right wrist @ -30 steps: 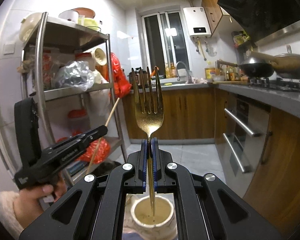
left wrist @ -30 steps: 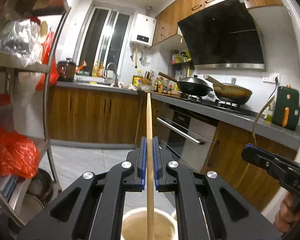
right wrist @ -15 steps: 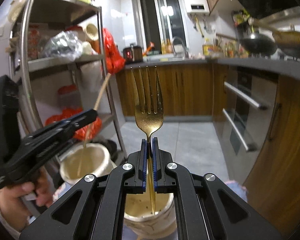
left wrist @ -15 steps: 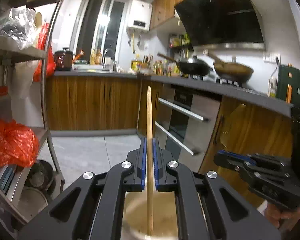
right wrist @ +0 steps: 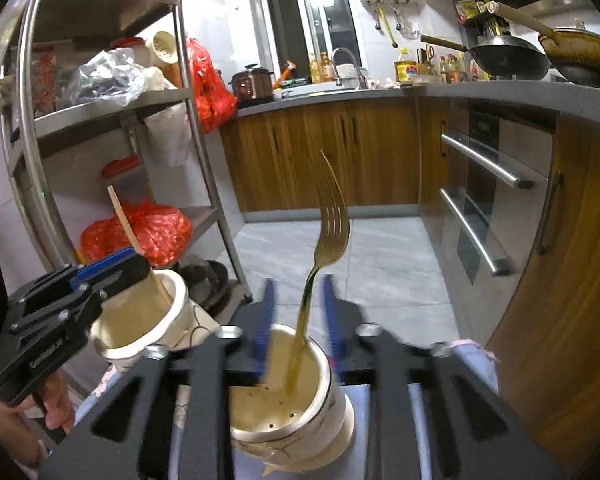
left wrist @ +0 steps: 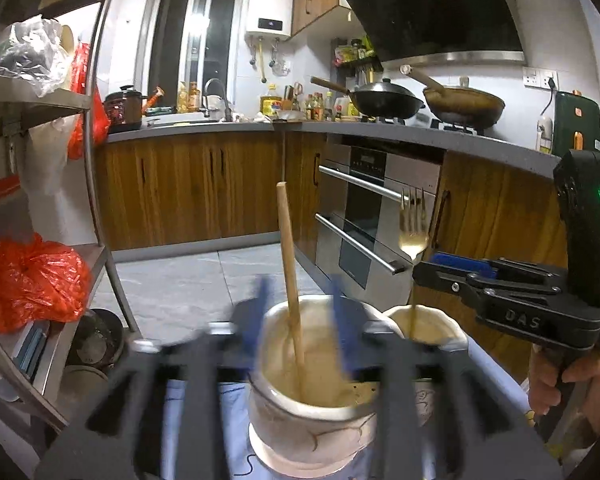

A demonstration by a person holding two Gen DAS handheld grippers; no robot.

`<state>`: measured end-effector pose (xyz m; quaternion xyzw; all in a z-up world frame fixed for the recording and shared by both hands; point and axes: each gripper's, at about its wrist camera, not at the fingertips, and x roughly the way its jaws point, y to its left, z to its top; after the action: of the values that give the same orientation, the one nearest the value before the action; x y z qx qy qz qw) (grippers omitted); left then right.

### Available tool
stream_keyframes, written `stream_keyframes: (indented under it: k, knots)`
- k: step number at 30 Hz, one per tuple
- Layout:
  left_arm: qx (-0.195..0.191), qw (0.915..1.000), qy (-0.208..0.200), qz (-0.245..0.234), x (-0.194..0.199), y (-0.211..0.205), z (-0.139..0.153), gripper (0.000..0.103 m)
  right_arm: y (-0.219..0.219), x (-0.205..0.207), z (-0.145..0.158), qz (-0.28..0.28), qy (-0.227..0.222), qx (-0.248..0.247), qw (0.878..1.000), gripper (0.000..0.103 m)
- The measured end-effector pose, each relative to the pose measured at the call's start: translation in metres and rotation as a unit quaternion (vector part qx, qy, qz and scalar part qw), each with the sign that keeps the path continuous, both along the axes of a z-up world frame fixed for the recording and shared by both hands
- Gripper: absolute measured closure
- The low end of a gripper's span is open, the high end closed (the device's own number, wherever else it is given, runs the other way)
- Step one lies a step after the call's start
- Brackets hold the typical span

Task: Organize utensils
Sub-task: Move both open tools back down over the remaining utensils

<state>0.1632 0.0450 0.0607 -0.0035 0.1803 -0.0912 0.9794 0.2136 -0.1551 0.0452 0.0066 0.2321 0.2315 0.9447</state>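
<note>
Left hand-held gripper (left wrist: 298,312): blue-padded fingers spread wide and motion-blurred, gripping nothing, one on each side of the wooden chopstick.
Wooden chopstick (left wrist: 290,280): long axis near upright, top leaning slightly left, lower end down inside the cream ceramic utensil pot (left wrist: 312,412); it stands between the fingers, touching neither.
Right hand-held gripper (right wrist: 298,316): fingers wide apart and blurred, holding nothing.
Gold metal fork (right wrist: 324,256): tines up, handle down in a second cream ceramic pot (right wrist: 292,412), leaning left at the top, in the gap between the fingers.
Pots: side by side on a light blue cloth (left wrist: 236,432).
</note>
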Motion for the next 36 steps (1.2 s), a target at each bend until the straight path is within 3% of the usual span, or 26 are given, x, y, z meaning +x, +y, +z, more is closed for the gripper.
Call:
stream_keyframes:
  k: [2,4,6,10,17,22,28,33,36]
  knots:
    - [-0.001,1.0,-0.009,0.005,-0.008,0.002,0.003,0.042,-0.002,-0.005,0.002,0.001,-0.002,-0.003,1.0,0.058]
    - [-0.002,0.9999,-0.007,0.006,-0.014,0.004,0.006,0.035,-0.006,-0.014,0.003,0.001,-0.008,-0.001,1.0,0.039]
    - [-0.003,0.9999,-0.008,0.009,-0.022,0.006,0.007,0.022,-0.01,-0.023,0.005,0.002,-0.017,-0.002,1.0,0.027]
    - [-0.003,0.9999,-0.009,0.013,-0.039,0.008,0.01,0.007,-0.02,-0.047,0.004,0.001,-0.039,-0.008,0.999,0.008]
    - [0.001,0.9995,0.021,0.025,-0.074,0.011,0.0,0.006,-0.044,-0.079,-0.004,-0.039,-0.048,-0.018,0.998,0.005]
    - [0.044,0.9957,0.07,0.044,-0.09,0.003,-0.023,0.005,-0.059,-0.091,-0.019,-0.062,-0.011,-0.028,0.998,0.005]
    - [0.069,0.994,0.079,0.032,-0.113,-0.003,-0.049,0.005,-0.064,-0.119,-0.045,-0.051,-0.006,-0.083,0.995,0.005]
    - [0.074,0.9883,0.133,0.011,-0.122,-0.012,-0.07,0.005,-0.072,-0.137,-0.069,0.003,0.04,-0.09,0.995,0.005]
    - [0.051,0.9842,0.169,-0.015,-0.127,-0.016,-0.082,0.006,-0.072,-0.139,-0.084,0.013,0.094,-0.1,0.991,0.005]
